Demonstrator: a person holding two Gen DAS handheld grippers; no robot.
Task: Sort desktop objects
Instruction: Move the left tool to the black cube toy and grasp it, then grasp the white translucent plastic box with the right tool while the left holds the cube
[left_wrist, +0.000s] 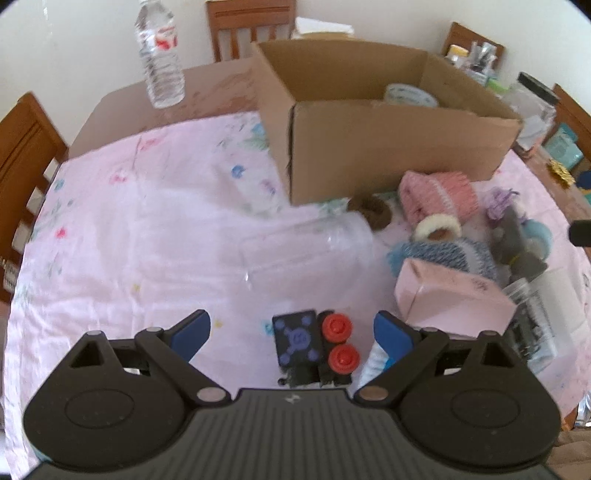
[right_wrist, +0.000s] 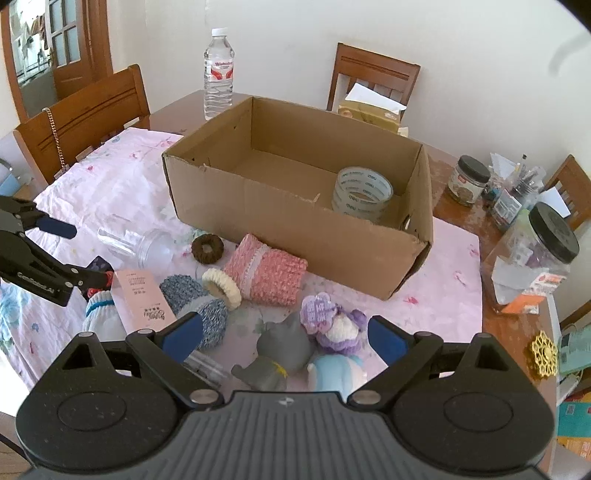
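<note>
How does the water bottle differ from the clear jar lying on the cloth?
The water bottle stands upright on the bare wooden table behind the cardboard box; the clear jar lies on its side on the pink cloth in front of the box. The water bottle has a white cap and a red label; the clear jar shows no label. Both are see-through.

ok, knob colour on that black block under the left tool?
Red, two knobs, clearest in the left wrist view.
</note>
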